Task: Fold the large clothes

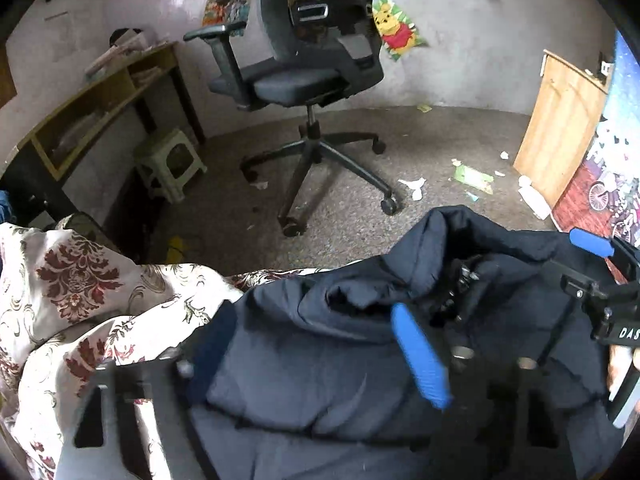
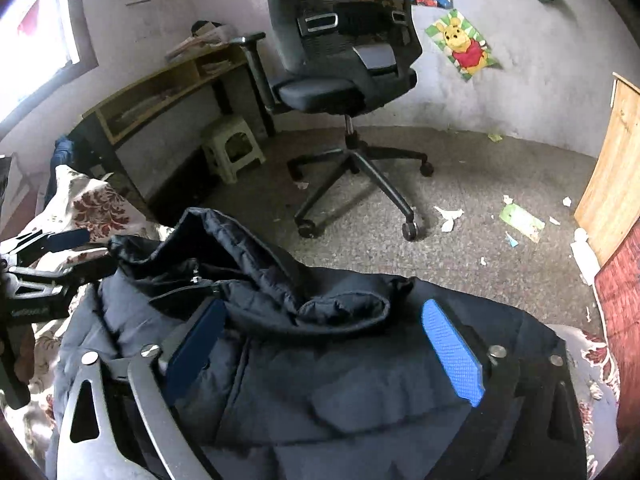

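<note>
Two grippers hover over one dark navy padded jacket (image 2: 304, 380), which lies bunched on a bedspread (image 1: 60, 280) patterned in cream and maroon, at the edge nearest the floor.

Farthest left, bare bedspread shows beside the jacket's left side. Next comes my left gripper (image 1: 316, 356): its jaws stand spread, one blue pad (image 1: 420, 356) bright and the other shadowed, with jacket fabric visible between them. I judge it to be holding nothing; whether the pads touch the cloth I cannot tell.

Moving right, the collar or hood (image 2: 256, 264) is rumpled up into a ridge across the jacket's upper part, with a zipper pull (image 2: 196, 279) glinting near it.

Further right, my right gripper (image 2: 320, 352) also has its jaws apart, straddling the quilted body just below that ridge and clamped on nothing.

Beyond the bed stand an office chair (image 2: 344, 76), a small stool (image 2: 232, 148) and a desk (image 2: 160, 88), with paper scraps on the floor.

To fold well, I judge I should first flatten the ridge, then pinch two matching edge points, one per gripper, and carry them across together so the thick padding creases evenly. The slippery shell may slide, so I would take a deep bite of fabric.
</note>
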Tool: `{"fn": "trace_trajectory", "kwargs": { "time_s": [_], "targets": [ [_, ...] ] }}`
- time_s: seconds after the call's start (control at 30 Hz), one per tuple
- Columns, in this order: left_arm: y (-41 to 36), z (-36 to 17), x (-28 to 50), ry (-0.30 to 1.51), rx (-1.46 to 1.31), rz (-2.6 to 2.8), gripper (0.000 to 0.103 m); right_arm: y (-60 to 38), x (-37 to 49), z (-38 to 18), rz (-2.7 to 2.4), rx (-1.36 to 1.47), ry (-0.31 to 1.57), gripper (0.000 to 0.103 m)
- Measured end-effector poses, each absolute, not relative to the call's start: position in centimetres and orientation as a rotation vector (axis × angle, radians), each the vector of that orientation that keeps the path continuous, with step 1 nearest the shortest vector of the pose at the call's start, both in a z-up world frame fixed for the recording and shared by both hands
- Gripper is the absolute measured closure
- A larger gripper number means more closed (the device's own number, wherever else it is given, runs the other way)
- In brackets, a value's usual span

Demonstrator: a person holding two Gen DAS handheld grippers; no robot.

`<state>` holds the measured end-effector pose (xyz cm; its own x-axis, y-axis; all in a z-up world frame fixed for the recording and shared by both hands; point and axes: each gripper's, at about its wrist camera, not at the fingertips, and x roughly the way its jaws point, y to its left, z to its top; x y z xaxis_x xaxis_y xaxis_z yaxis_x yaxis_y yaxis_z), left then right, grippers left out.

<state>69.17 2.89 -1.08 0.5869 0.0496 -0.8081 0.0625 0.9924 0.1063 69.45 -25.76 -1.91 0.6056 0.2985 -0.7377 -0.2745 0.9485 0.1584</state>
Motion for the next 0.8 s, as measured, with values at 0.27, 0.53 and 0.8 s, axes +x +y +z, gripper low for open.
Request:
{"fn": "trace_trajectory", "kwargs": {
  "time_s": [0.27,0.53,0.8],
  "targets": [
    [3.0,-1.2,69.7,0.957,0.057,-0.052,0.096,-26.3,70.2,-2.5,0.316,0.068,0.866,0.089],
    [6.5,3.0,64.1,0.8,-0.079,-0.182,0.097,-29.2,64.7,1.5,0.405,0.147,0.729,0.095],
    [7.2,-0.2,59.2,0.902,0.001,-0.236,0.098,-29.0,58.9,1.2,0.489,0.015,0.738,0.098]
  ]
}}
